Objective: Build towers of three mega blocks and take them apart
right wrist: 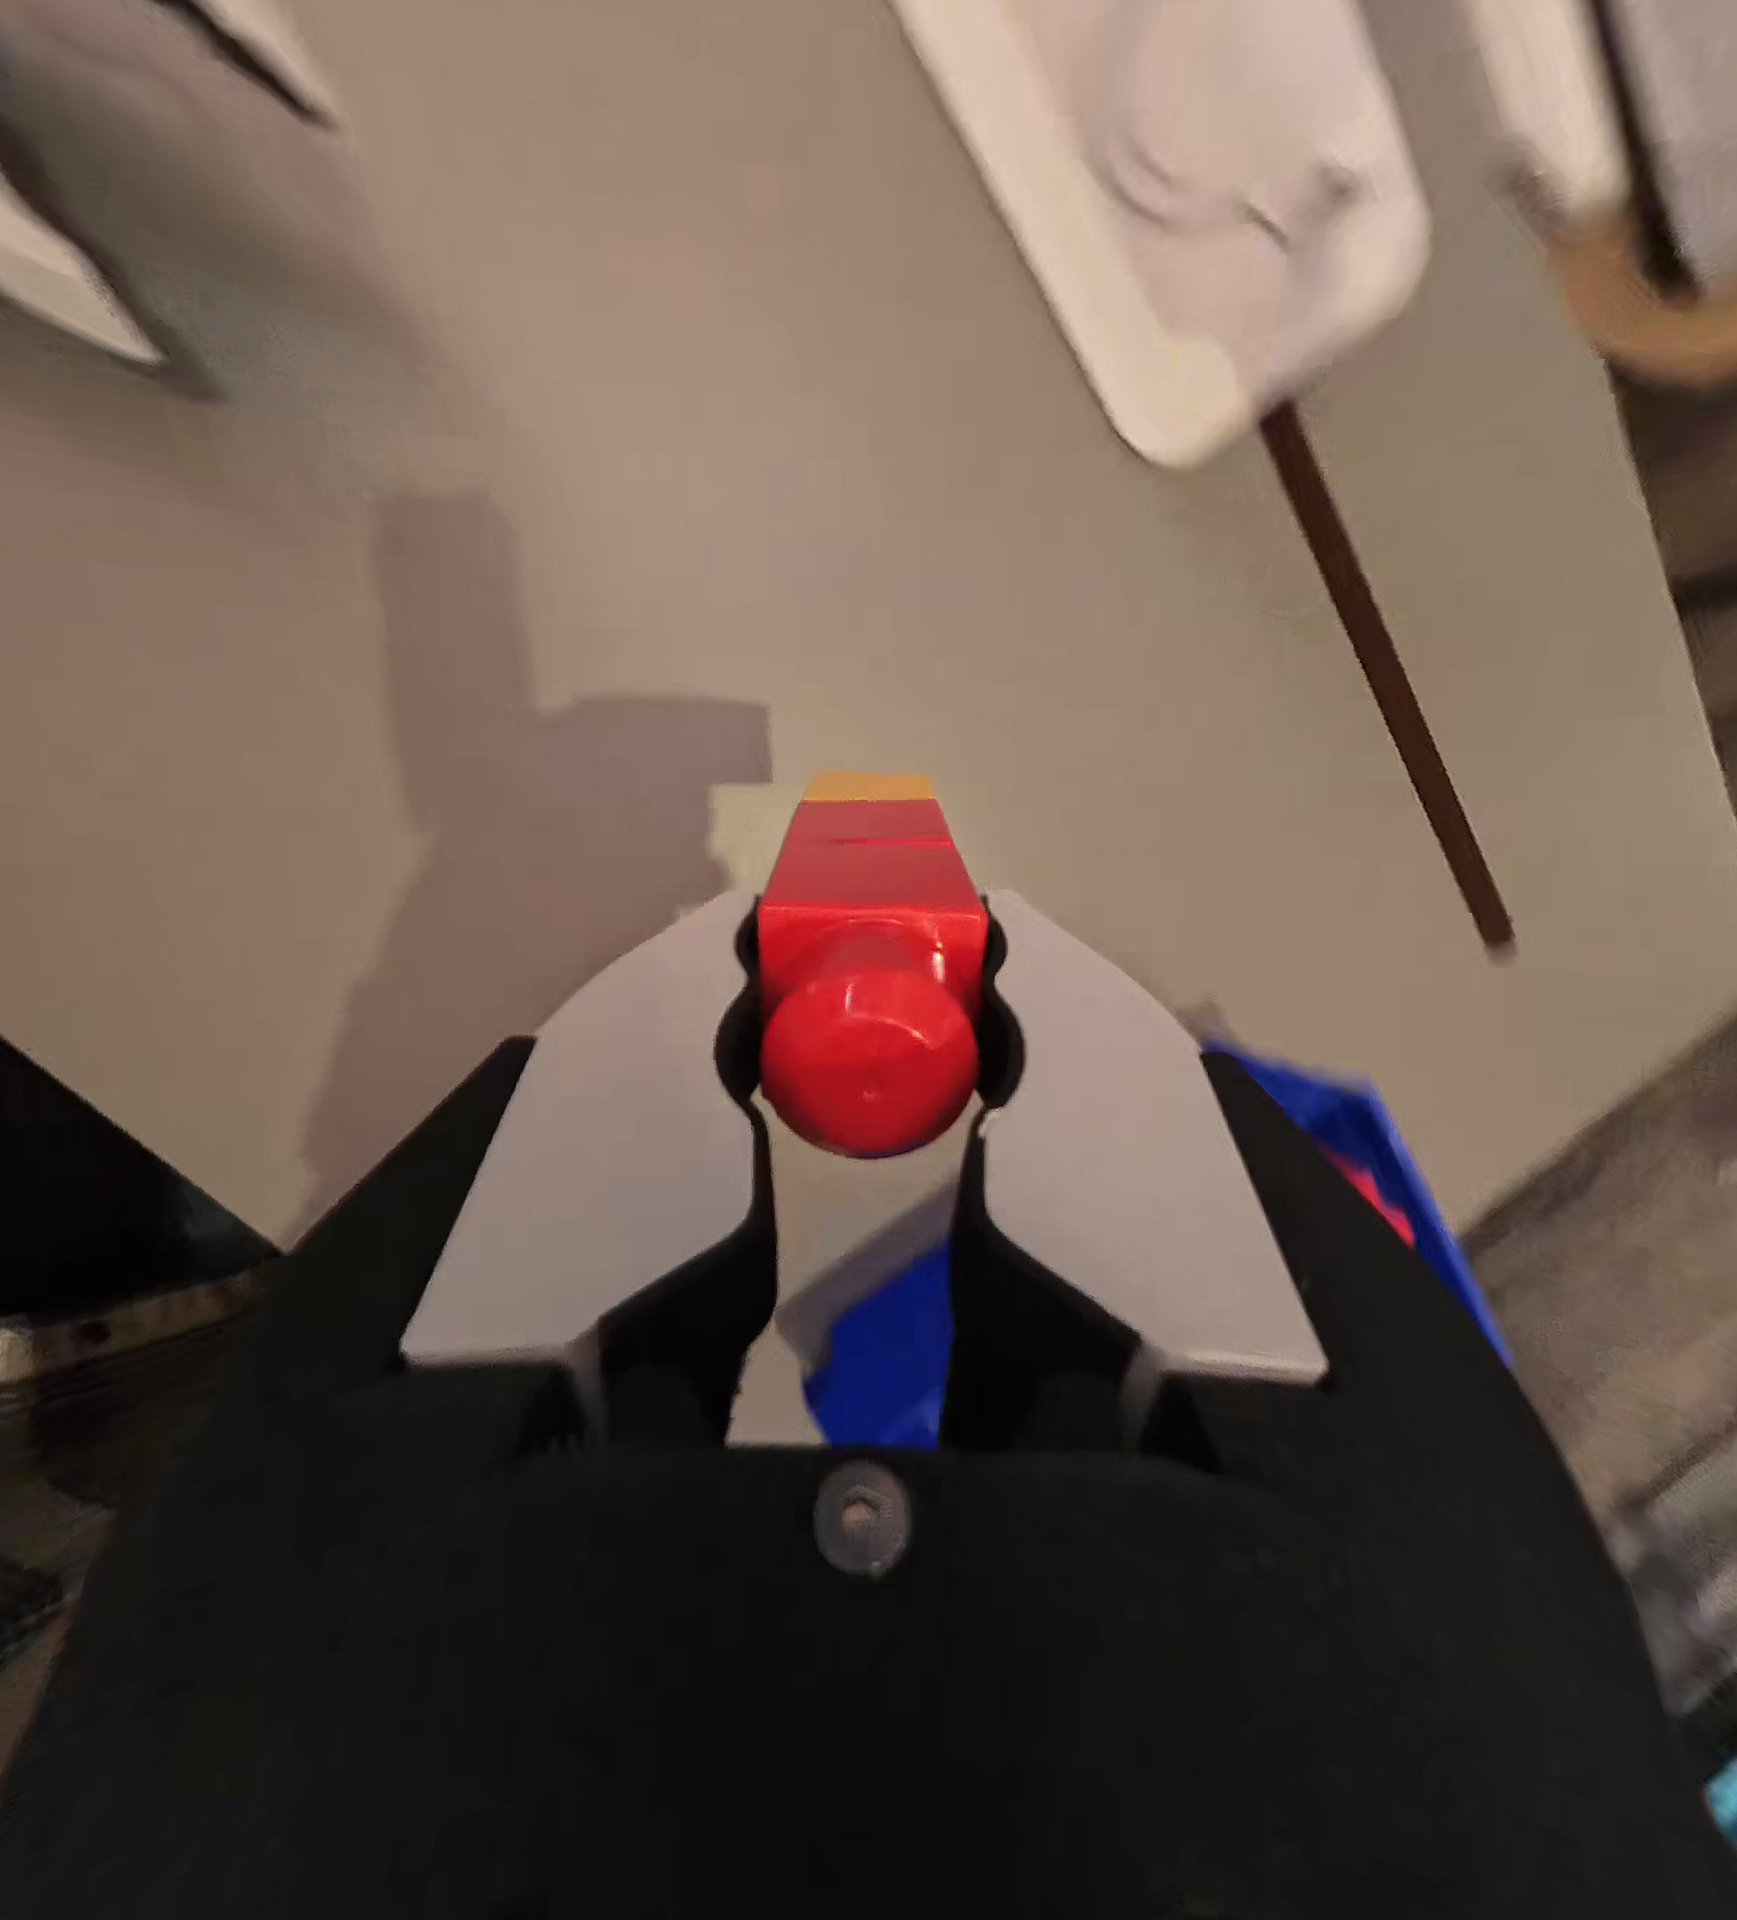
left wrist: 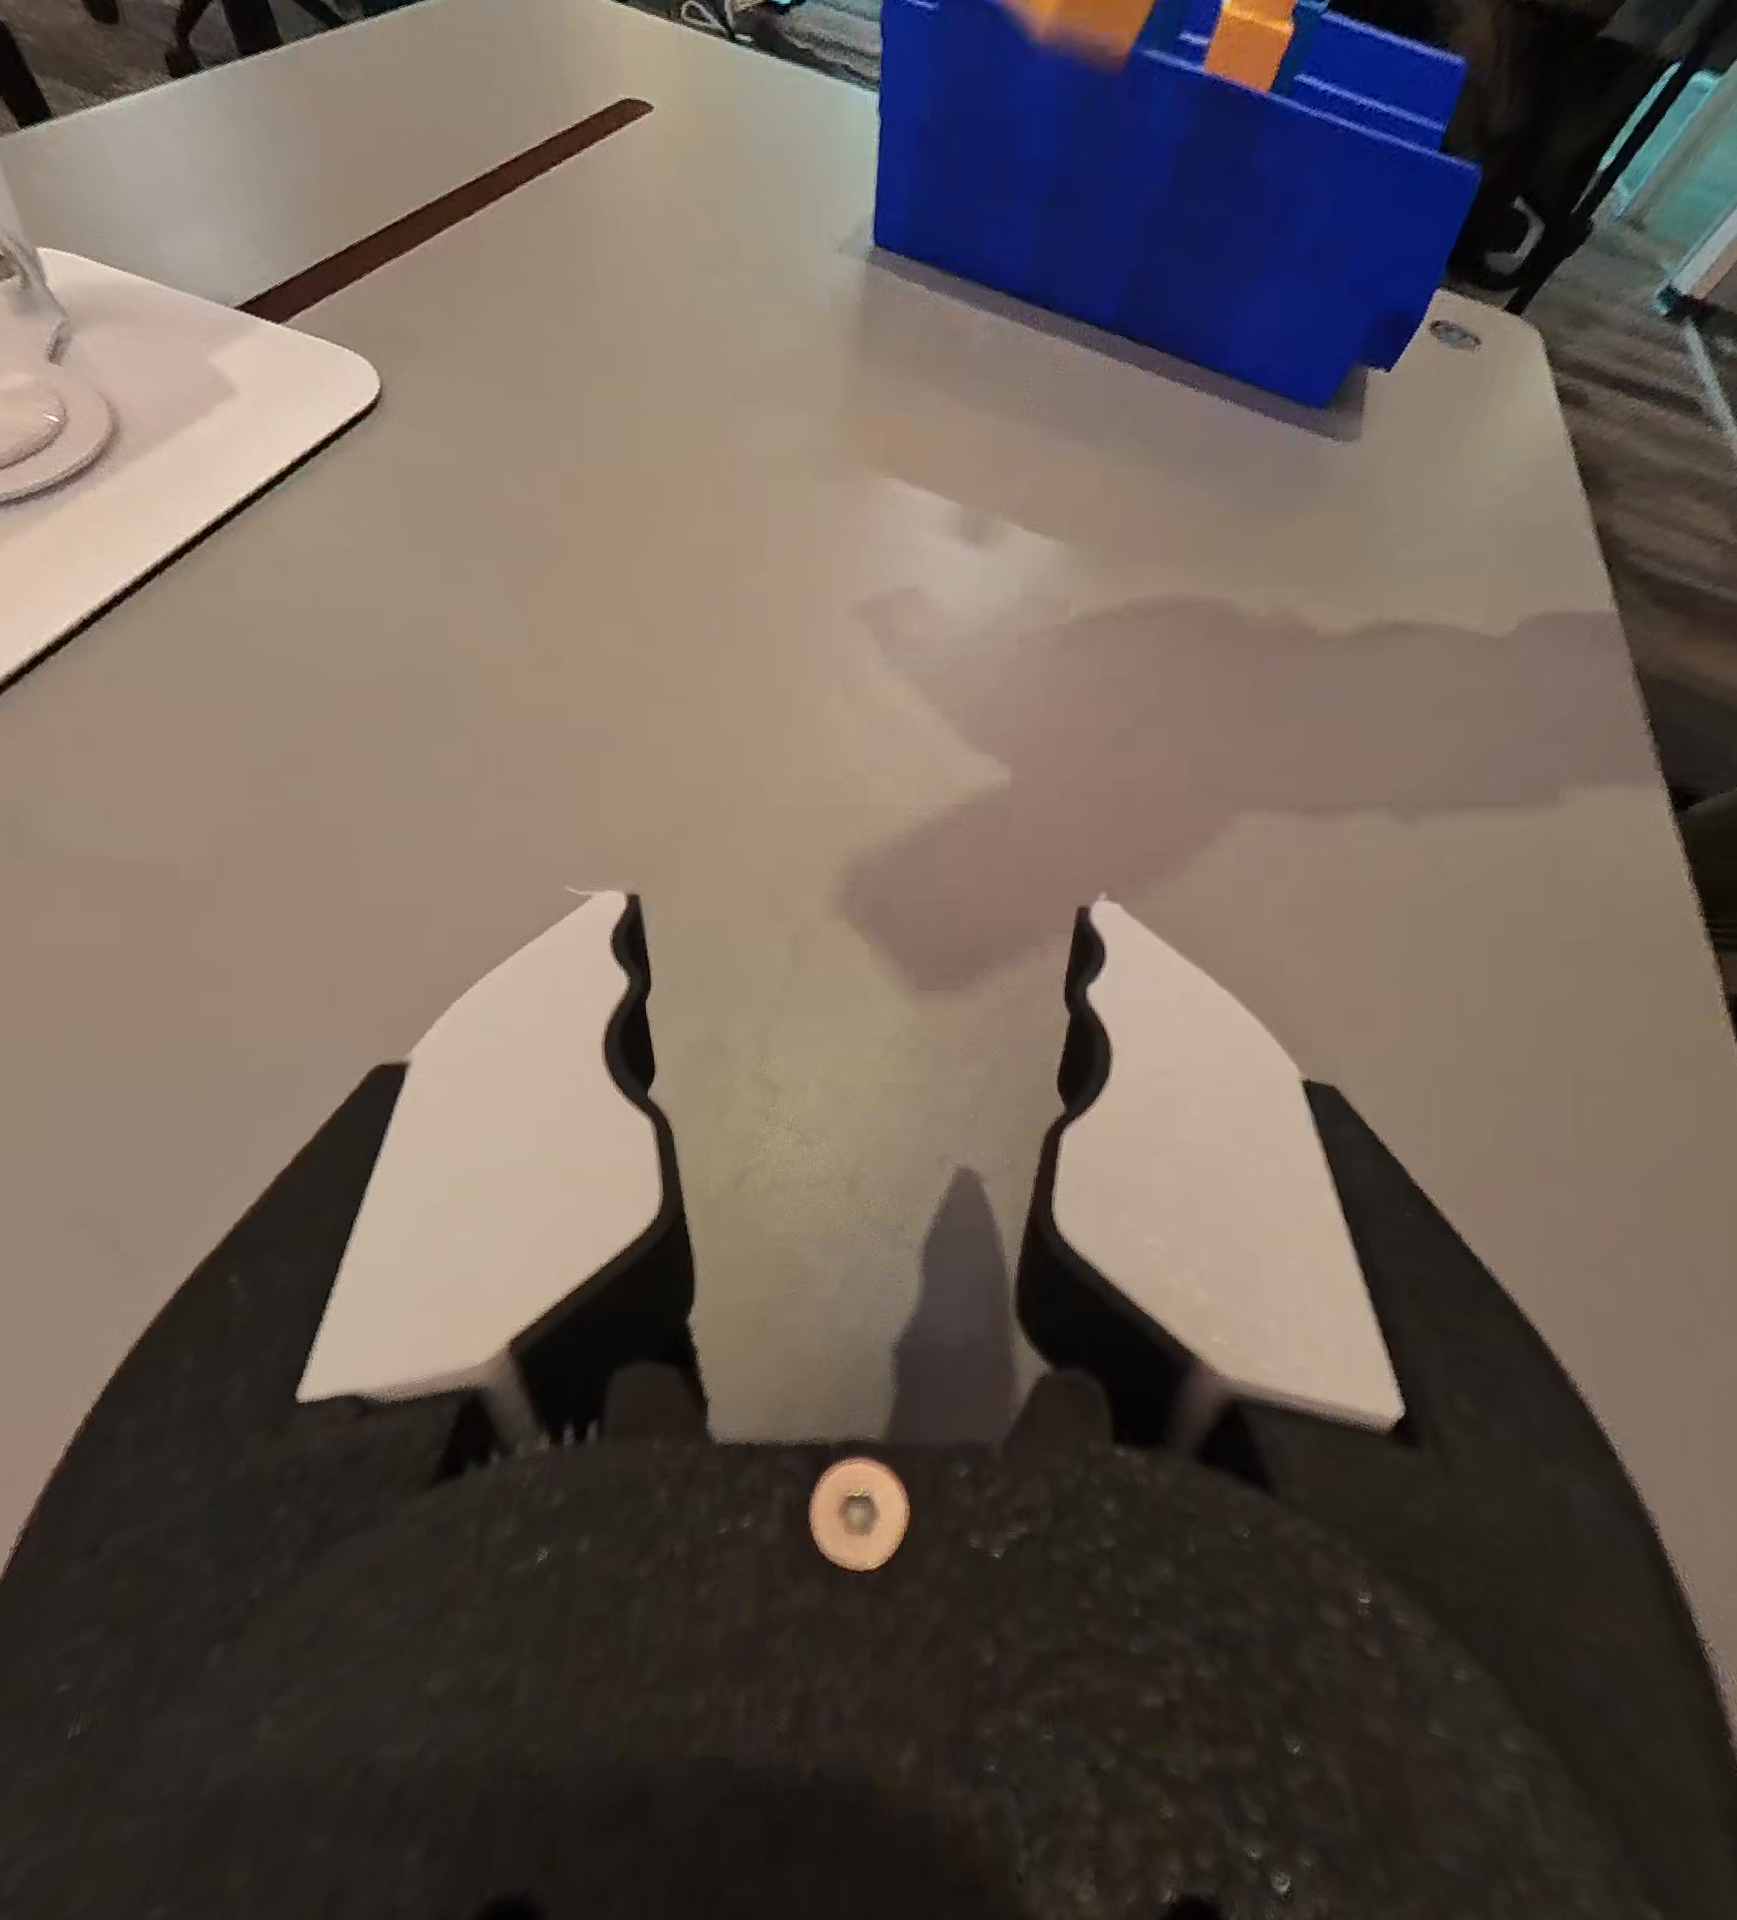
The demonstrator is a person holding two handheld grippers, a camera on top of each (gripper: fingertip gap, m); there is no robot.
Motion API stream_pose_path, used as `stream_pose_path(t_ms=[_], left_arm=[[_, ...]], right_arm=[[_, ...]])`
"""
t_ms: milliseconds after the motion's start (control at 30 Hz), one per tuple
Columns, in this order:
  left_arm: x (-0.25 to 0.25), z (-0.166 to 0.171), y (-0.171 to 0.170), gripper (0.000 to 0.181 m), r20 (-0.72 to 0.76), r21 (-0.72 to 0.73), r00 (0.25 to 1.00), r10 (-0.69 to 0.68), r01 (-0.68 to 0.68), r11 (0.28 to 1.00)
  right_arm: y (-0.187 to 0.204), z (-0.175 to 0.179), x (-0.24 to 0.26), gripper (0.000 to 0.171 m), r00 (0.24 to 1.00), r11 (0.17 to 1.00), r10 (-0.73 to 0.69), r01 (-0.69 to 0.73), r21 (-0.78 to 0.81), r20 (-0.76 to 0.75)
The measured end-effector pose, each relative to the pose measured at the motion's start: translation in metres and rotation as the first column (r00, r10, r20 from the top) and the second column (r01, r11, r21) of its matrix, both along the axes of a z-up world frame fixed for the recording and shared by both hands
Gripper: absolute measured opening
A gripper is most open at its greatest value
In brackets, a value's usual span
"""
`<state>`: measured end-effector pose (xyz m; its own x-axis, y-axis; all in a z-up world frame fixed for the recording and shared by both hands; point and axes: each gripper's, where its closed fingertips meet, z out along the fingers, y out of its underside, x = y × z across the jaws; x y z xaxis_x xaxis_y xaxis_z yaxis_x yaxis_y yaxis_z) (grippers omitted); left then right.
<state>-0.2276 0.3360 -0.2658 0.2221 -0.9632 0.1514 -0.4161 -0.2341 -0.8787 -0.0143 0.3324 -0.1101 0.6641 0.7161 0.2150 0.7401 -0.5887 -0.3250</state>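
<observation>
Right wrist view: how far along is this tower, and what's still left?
Done: a stack of joined blocks exists, two red with an orange one at the far end. In hand: the right gripper has its jaws shut on the near red block, above the grey table. The left gripper is open and empty. Left: it is either set down or pulled apart; which phase this is I cannot tell.

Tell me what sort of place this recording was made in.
Probably an office or lab room, not a home. A large grey table with a dark cable slot carries a white stand base and a blue bin; chair legs and wood-look flooring surround it.
</observation>
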Motion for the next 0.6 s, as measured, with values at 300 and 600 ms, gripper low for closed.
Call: stream_pose_path(t_ms=[300, 600], left_arm=[[0.014, -0.007, -0.014, 0.07, -0.065, 0.086, 0.996, -0.06, 0.065, 0.994], [0.017, -0.014, -0.014, 0.07, -0.087, 0.093, 0.995, -0.056, 0.064, 0.994]], right_arm=[[-0.076, 0.053, 0.23, 0.036, 0.79, 0.791, -0.611, 0.611, -0.002, -0.056], [-0.136, -0.057, 0.314, 0.036, 0.595, 0.601, -0.798, 0.774, -0.202, -0.096]])
